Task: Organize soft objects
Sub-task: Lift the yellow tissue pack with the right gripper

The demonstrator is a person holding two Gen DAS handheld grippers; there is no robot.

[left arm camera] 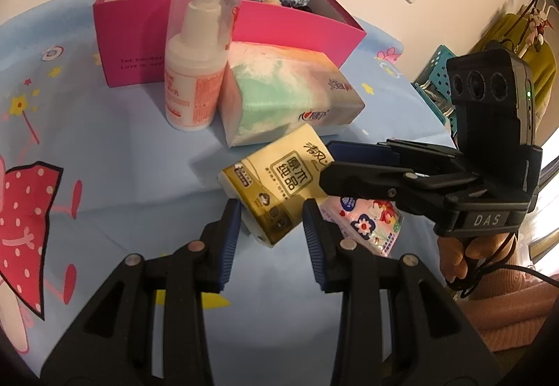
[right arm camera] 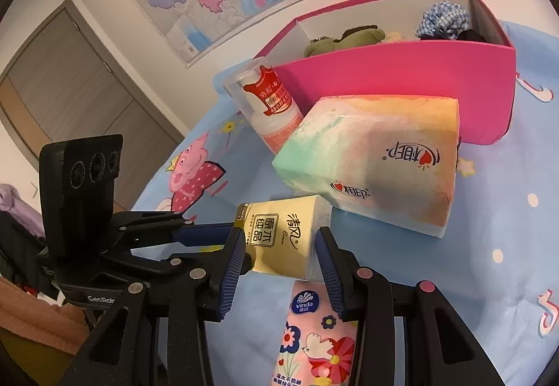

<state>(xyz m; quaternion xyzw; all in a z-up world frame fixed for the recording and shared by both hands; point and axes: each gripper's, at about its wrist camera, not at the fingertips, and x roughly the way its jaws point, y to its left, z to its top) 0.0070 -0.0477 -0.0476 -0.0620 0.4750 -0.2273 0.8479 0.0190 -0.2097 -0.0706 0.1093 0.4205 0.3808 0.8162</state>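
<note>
A small yellow tissue pack hangs tilted just above the blue cartoon cloth. My left gripper is shut on its near lower corner, a pad against each side. My right gripper is shut on the same pack. In the left wrist view the right gripper reaches in from the right. In the right wrist view the left gripper's fingers come in from the left. A pink floral tissue pack lies under the yellow one. A large pastel tissue pack lies beyond.
An open pink box stands behind, holding a green plush toy and a blue checked scrunchie. A white pump bottle stands upright between the box and the large pack. A person's hand holds the right gripper.
</note>
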